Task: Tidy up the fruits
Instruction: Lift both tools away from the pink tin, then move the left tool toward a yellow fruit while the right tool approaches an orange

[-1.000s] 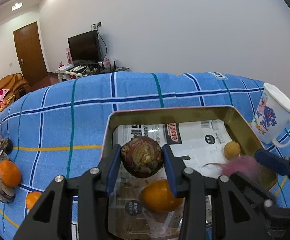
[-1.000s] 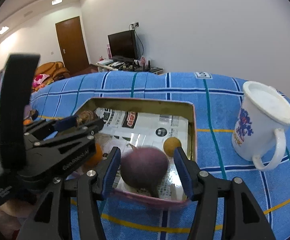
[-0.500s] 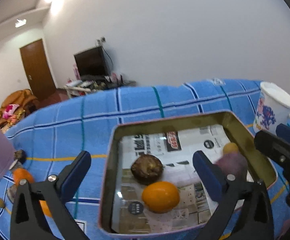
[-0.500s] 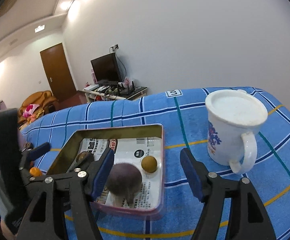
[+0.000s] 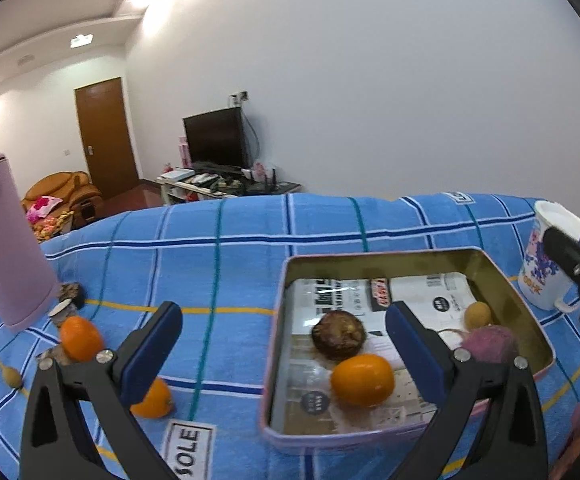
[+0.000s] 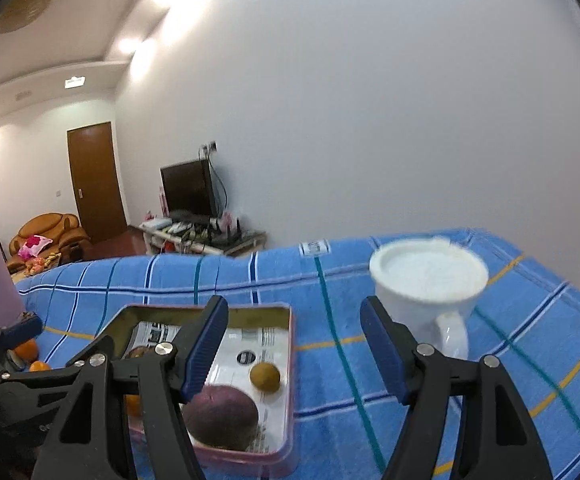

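Note:
A pink-rimmed tin tray lined with newspaper holds a mottled brown fruit, an orange, a purple fruit and a small yellow-brown fruit. My left gripper hangs wide open and empty over the tray's left rim. My right gripper is open and empty above the tray's right side. The purple fruit lies below its left finger, beside the small yellow-brown fruit. Two oranges and a tiny tan fruit lie on the blue cloth left of the tray.
A white printed mug stands right of the tray, close to my right gripper's right finger. A tall pink tumbler stands far left, with dark round objects at its foot. A blue checked cloth covers the table.
The left gripper let go of the brown fruit into the tray, opened wide and drew back leftward. The right gripper released the purple fruit into the tray, rose and swung toward the mug.

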A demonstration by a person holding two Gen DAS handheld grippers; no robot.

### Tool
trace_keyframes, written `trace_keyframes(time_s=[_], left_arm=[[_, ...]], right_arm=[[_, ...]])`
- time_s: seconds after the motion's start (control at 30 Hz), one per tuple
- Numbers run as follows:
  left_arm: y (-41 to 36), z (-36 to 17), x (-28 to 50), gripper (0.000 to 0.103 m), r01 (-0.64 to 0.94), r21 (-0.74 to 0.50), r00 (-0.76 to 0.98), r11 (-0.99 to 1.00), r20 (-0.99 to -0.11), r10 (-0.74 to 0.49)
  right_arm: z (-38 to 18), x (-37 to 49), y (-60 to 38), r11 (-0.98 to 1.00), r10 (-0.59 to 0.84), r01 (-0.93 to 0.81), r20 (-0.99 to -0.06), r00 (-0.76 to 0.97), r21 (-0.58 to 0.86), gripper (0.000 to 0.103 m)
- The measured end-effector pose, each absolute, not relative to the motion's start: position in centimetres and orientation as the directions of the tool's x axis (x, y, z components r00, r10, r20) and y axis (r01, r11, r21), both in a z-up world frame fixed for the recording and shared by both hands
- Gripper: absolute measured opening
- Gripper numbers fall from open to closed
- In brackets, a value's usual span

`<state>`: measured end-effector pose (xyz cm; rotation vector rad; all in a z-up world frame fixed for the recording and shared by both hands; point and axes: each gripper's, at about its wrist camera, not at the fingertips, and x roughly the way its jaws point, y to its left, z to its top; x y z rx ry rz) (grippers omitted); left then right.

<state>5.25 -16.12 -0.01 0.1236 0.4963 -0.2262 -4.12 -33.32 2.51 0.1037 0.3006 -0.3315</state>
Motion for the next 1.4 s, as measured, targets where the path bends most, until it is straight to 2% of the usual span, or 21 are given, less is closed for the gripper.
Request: trace_keyframes(time_s=[0.07,0.1,0.13,0.23,0.57,0.9,1.4], left_arm=[[-15.6,0.1,5.0,0.103,0.223,0.067,0.866,0.972,-0.472,-0.167],[-15.3,0.1,4.8,0.103,0.215,0.070,0.871,0.974,-0.465,-0.159],[-15.1,0.2,4.6,0.103,0.208,0.072,0.875,0.975,-0.460,-0.153],[-14.5,0.2,4.0,0.103,0.194,0.085,0.882,0.977,-0.452,-0.136],[-13.0,0.3,2.8,0.103,0.170,0.068,0.887,0.983,-0.445,-0.123],[-11.3,0.2,1.8,0.103,0.145,0.047,0.890,0.988,-0.442,-0.109],[-7.2,0.1,1.4,0.103,0.136,0.132,0.895,0.982,-0.441,-0.065]], right_arm=[[2.8,-4.6,-32.7,0.944,-0.314,0.330,-0.252,0.916,0.025,0.073],[2.9,-4.8,-32.3,0.946,-0.313,0.325,-0.229,0.922,0.013,0.080],[2.9,-4.8,-32.0,0.947,-0.314,0.321,-0.218,0.924,-0.002,0.082],[2.9,-4.5,-31.4,0.951,-0.304,0.308,-0.228,0.925,-0.023,0.082],[2.6,-4.9,-32.3,0.944,-0.309,0.329,-0.258,0.915,0.036,0.082],[2.5,-5.0,-30.8,0.950,-0.297,0.312,-0.261,0.919,0.015,0.082],[2.3,-4.7,-28.0,0.963,-0.255,0.269,-0.290,0.923,0.011,0.082]])
